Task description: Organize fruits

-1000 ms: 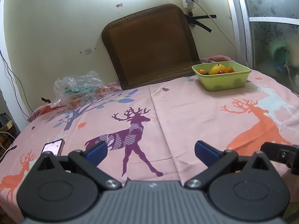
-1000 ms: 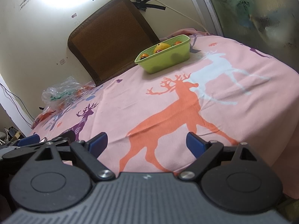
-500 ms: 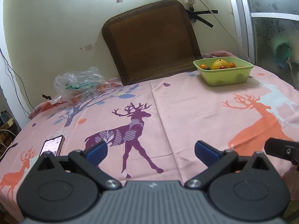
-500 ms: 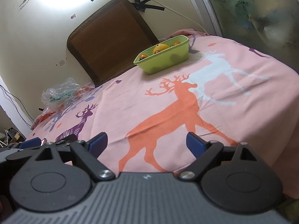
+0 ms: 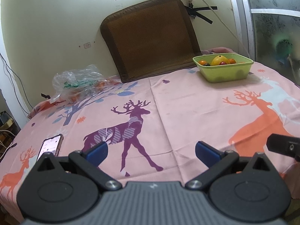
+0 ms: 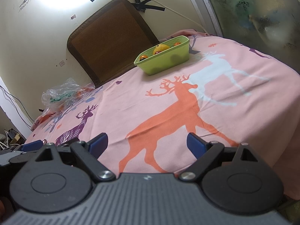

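Small room w/ pale yellow wall, brown woven mat [image 5: 150,37] leaning on it, table under a pink deer-print cloth [image 5: 187,108]. Green tub [image 5: 223,71] sits at the far right of the table, near the mat; inside are a big yellow fruit [image 5: 219,60] plus small orange and dark-red ones [image 5: 202,62]. Clear plastic bag [image 5: 80,82] lies far left by the wall w/ orange bits showing through, prob. more fruit, can't tell for sure. Phone [image 5: 49,146] at the near left edge.

Left gripper [image 5: 151,150] hangs over the near edge, jaws spread wide, nothing between them. Right gripper [image 6: 147,144] is the same: wide apart, empty, low at the near edge.

Scene fits two stages: fruit gathered in the tub & hands pulled back, or more still to fetch from the bag. Whichever fruit gets picked: come in level, keep the jaws wide till they straddle it, close gently since round fruit rolls, and steady the thin bag w/ the other gripper so it doesn't drag.
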{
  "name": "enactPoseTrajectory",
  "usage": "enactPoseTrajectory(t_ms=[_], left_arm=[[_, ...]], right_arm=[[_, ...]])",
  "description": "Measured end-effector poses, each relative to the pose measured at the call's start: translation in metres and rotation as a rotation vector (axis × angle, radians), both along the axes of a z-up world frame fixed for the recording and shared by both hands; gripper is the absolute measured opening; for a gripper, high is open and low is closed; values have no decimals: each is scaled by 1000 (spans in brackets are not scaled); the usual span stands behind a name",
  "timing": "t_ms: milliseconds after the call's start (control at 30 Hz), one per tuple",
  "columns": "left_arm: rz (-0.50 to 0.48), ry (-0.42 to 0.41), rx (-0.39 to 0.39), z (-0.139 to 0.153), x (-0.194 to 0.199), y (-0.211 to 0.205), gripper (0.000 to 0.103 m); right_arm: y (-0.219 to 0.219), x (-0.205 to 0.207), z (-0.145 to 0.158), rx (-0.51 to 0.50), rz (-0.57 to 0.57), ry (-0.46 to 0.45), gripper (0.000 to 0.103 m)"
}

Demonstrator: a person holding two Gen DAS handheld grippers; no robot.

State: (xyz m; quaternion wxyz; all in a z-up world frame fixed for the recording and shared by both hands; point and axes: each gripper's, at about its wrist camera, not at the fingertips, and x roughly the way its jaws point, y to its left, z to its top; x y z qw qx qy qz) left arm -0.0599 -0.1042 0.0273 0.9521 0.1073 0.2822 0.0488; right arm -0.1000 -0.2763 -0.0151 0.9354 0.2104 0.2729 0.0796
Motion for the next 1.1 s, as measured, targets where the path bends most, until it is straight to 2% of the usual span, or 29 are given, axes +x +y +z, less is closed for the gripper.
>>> enactPoseTrajectory(t_ms=[133, 400, 1100], left_arm=[[-5, -5, -6, 0, -1, 0, 103], [-11, -27, -23, 3, -5, 0, 103], [1, 18, -36, -2, 1, 3, 103]], right_arm=[[-2, -3, 3, -13, -14, -25, 93], [1, -14, 13, -88, -47, -144, 93], [4, -14, 10, -86, -42, -133, 93]])
